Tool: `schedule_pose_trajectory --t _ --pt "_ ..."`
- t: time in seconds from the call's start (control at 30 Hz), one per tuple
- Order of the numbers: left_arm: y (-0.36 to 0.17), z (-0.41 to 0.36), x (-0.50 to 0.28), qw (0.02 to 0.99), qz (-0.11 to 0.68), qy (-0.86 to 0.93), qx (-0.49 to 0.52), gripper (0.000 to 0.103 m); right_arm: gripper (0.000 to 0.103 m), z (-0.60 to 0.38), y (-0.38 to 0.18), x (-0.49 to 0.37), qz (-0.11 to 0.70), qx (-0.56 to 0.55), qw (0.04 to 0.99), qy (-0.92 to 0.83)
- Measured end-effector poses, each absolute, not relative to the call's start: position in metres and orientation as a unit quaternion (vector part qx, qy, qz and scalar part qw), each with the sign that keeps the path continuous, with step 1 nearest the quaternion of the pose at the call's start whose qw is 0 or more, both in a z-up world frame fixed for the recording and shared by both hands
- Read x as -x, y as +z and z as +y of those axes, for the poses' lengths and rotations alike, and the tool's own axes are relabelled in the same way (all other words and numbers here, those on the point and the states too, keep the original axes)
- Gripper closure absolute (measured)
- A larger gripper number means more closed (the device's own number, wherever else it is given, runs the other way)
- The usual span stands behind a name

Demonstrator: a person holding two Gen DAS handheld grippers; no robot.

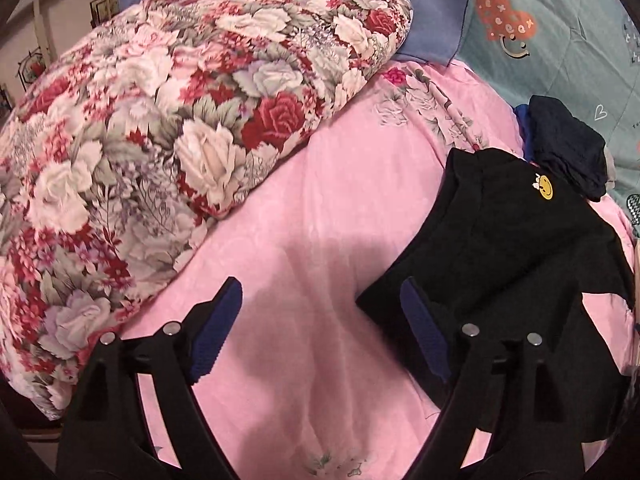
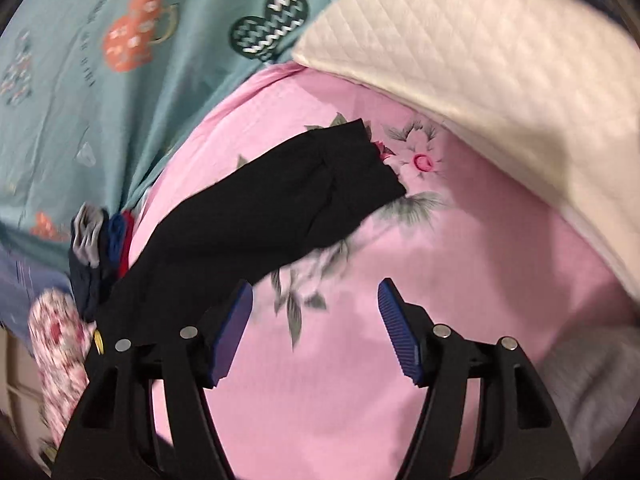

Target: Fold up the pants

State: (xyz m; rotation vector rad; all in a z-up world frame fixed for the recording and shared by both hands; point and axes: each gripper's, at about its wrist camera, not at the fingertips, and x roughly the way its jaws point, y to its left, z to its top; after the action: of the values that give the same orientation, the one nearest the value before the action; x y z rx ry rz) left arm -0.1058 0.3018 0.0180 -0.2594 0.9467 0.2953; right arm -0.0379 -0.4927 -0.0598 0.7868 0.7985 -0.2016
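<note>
Left wrist view: the left gripper (image 1: 320, 308) is spread wide over a pink bedsheet (image 1: 304, 216), its blue pads (image 1: 218, 332) pressing on nothing. The black pants (image 1: 508, 264) lie on the sheet ahead and to the right of this gripper; their near corner sits just beyond the right-hand finger, and only bare sheet shows between the two fingers. A round yellow smiley badge (image 1: 545, 190) is on the pants toward their far end. Beyond the pants rests a small pile of dark clothes (image 1: 568, 148), touching them. A rolled floral quilt (image 1: 168, 120) fills the area ahead and to the left of the gripper, with a blue pillow (image 1: 432, 12) behind it and a teal printed blanket (image 1: 560, 40) at far right.

Right wrist view (somewhat motion-blurred): the right gripper (image 2: 316, 312) is also spread apart, empty, with pink sheet (image 2: 360, 360) between its pads (image 2: 234, 332). The pants (image 2: 280, 208) stretch from behind the left-hand finger diagonally up toward the centre, one leg end lying ahead of the gripper on a flower print of the sheet. Whether the left-hand finger touches the cloth cannot be told. A white quilted pad (image 2: 500, 68) lies ahead to the right, the teal blanket (image 2: 80, 100) ahead to the left, and the clothes pile (image 2: 96, 244) is at the left beside the pants.
</note>
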Motion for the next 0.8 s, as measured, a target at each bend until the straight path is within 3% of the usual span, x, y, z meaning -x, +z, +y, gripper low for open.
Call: schedule_pose_trajectory --t 0.2,0.27,0.33,0.57,0.67,0.7,0.73,0.8 --pt "0.016 0.269 0.068 0.871 0.462 0.123 0.115 0.017 0.037 -0.500 -0.076 0.002 0.353 -0.396 0.841 -0.103" --pt "0.012 0.250 0.054 0.871 0.468 0.106 0.103 0.017 0.047 -0.501 -0.077 -0.007 0.348 -0.399 0.844 -0.091" --pt "0.008 0.228 0.037 0.873 0.472 0.084 0.091 0.017 0.089 -0.497 -0.075 -0.012 0.359 -0.392 0.843 -0.082" --pt "0.011 0.177 -0.006 0.879 0.473 0.031 0.053 0.017 0.093 -0.510 -0.004 0.009 0.313 -0.368 0.871 -0.093" --pt "0.013 0.170 -0.018 0.879 0.474 0.017 0.049 0.017 0.091 -0.517 0.000 0.016 0.348 -0.337 0.863 -0.143" --pt "0.012 0.170 -0.022 0.878 0.476 0.017 0.049 0.017 0.074 -0.516 -0.007 0.013 0.383 -0.316 0.852 -0.165" --pt "0.010 0.171 -0.028 0.875 0.481 0.015 0.051 0.017 0.043 -0.514 -0.015 0.011 0.420 -0.288 0.839 -0.193" --pt "0.008 0.179 -0.037 0.871 0.488 0.011 0.059 0.016 0.037 -0.510 -0.020 0.014 0.447 -0.239 0.828 -0.239"
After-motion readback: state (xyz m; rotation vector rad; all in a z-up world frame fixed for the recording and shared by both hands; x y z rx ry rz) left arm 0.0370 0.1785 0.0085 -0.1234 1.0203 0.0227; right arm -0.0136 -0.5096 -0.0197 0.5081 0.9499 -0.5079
